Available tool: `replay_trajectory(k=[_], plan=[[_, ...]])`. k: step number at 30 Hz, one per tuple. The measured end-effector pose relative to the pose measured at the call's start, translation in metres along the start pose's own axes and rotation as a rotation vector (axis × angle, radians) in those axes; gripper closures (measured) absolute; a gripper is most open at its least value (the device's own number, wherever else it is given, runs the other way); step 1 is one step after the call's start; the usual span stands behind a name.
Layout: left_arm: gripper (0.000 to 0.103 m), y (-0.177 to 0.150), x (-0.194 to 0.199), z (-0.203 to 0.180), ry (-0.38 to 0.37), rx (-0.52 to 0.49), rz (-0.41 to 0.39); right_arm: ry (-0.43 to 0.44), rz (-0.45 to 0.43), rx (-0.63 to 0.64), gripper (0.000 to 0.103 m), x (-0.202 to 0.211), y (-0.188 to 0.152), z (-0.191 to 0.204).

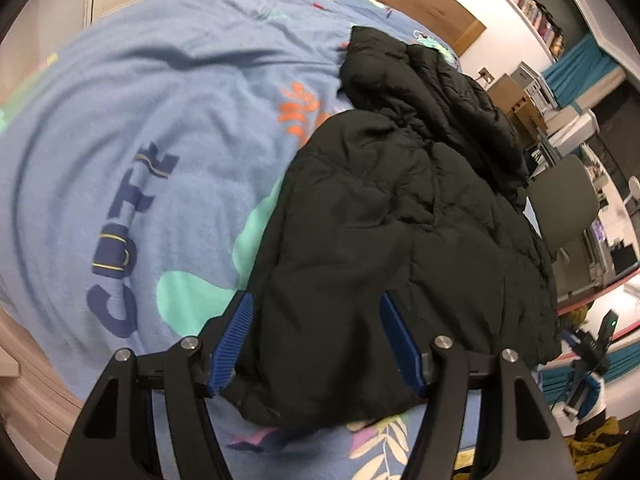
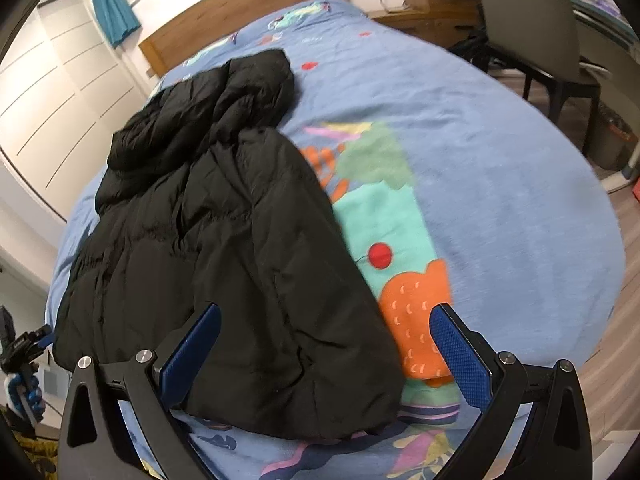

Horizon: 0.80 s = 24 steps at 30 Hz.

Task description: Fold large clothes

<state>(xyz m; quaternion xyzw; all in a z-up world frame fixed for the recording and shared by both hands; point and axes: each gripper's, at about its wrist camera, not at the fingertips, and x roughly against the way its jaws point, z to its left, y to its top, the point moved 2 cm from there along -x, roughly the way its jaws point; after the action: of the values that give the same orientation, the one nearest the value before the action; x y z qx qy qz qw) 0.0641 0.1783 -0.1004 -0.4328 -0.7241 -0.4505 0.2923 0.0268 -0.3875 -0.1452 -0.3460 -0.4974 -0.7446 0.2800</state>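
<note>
Left wrist view: black jacket (image 1: pixel 400 248) folded narrow on bed (image 1: pixel 160 120); crosswise fold left; left claw (image 1: pixel 316 300), right claw (image 2: pixel 326 312) wide open, empty.

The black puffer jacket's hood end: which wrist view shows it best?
The right wrist view. There the black puffer jacket lies whole on the blue bedspread, its bunched hood clear toward the headboard. The left wrist view shows the hood too, but more blurred, with the jacket's far edge merging into room clutter.
</note>
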Motion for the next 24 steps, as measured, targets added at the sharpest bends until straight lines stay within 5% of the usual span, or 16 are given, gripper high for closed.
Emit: replay_trajectory(k=[8,17,24], plan=[[0.039,0.003,-0.030,0.028,-0.125,0.140,0.062,0.041,0.104,0.022,0.001,-0.040,0.006,-0.001],[0.039,-0.012,-0.049,0.013,-0.236,0.134,0.123,0.156,0.251,-0.019,0.001,-0.081,-0.006,-0.006],[0.038,-0.021,-0.054,-0.011,-0.322,0.082,0.186,0.267,0.262,-0.044,0.000,-0.081,-0.019,0.003]])
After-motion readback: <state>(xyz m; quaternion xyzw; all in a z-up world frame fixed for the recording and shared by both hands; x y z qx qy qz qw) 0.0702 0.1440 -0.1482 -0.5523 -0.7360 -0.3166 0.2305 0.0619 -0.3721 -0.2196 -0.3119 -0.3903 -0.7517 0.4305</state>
